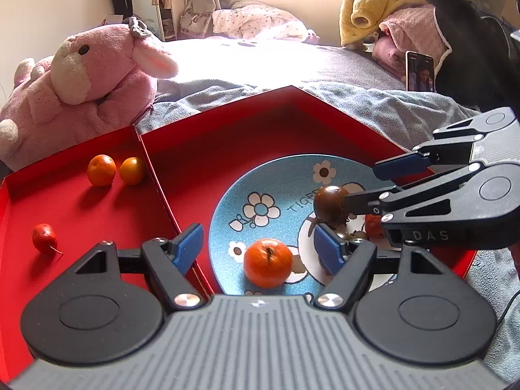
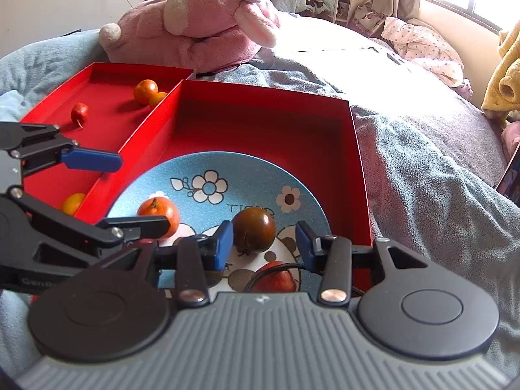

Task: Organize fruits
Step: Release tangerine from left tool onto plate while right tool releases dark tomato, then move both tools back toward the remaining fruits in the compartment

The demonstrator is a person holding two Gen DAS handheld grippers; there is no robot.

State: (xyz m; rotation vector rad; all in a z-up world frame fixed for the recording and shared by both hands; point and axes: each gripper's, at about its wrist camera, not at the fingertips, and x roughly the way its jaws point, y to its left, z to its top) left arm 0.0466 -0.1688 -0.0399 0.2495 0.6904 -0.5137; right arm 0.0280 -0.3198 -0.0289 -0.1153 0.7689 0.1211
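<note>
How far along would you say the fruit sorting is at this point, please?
Partly done: two oranges and a small red fruit lie in the left red tray. In hand: the open right gripper brackets the dark tomato. Left on the blue plate: an orange and a red fruit.

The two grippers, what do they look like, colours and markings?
Both match: the left gripper and right gripper have black linkage arms, blue pads on the fingers, round black side housings, silver screws and a ribbed grey body. White lettering marks the right gripper's side. A black cable runs under the right one.
</note>
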